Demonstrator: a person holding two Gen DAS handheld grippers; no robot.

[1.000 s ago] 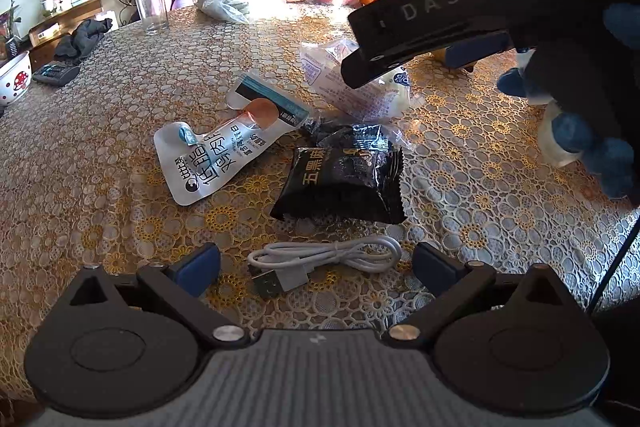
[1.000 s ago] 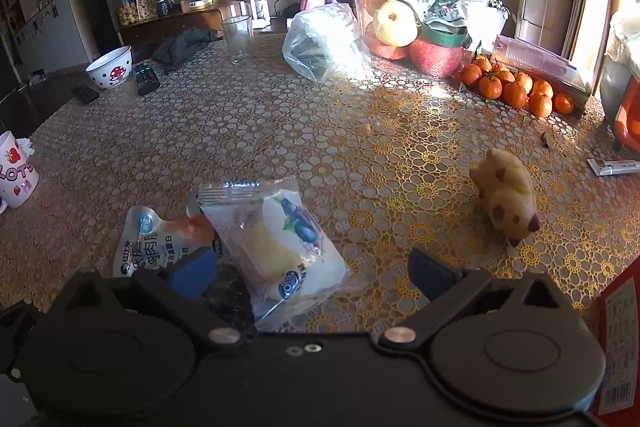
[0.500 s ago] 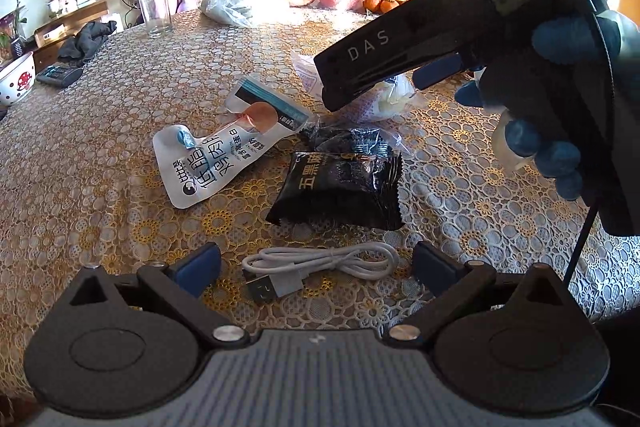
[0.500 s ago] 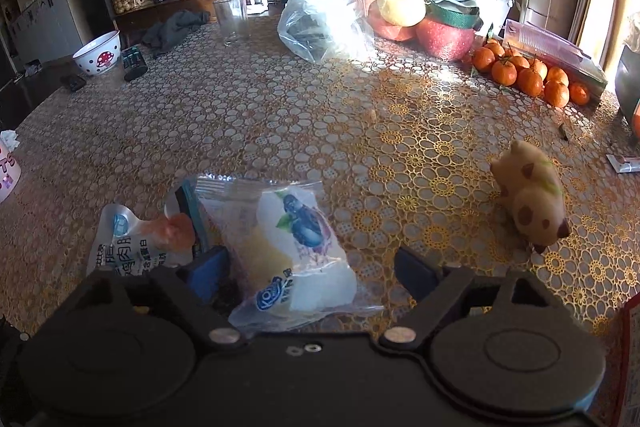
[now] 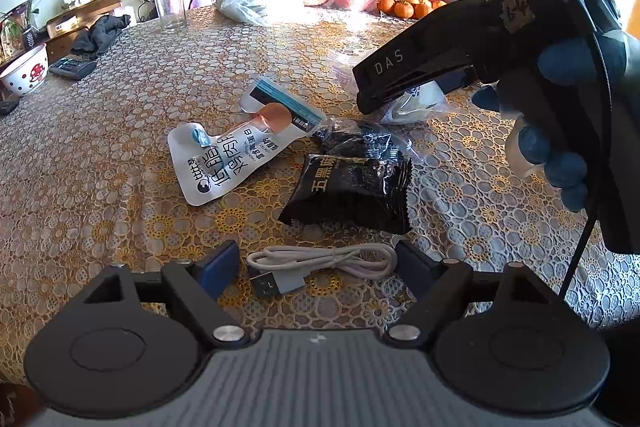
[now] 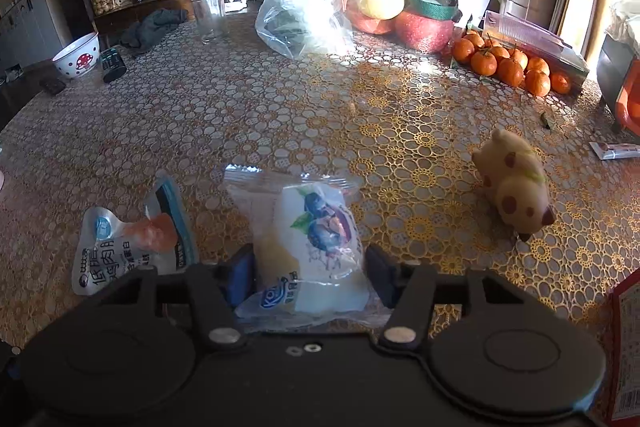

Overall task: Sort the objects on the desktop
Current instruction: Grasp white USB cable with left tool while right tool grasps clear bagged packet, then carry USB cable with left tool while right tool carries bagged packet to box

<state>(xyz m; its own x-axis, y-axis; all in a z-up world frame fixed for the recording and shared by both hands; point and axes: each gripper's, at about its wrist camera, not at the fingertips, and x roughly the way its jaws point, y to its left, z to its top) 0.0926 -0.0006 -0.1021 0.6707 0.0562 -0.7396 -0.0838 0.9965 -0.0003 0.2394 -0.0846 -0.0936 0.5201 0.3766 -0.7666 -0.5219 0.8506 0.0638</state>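
While keeping left gripper (image 5: pixel 318 269) wide over white cable (image 5: pixel 344 255), narrowing right gripper (image 6: pixel 310 267) onto clear snack packet (image 6: pixel 308 223) since 0.5 s ago, readying its lift.

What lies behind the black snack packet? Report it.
Directly behind the black snack packet lies a crinkled clear wrapper with dark contents, touching its far edge. Beyond it, the right tool covers a white packet; its print is hidden.
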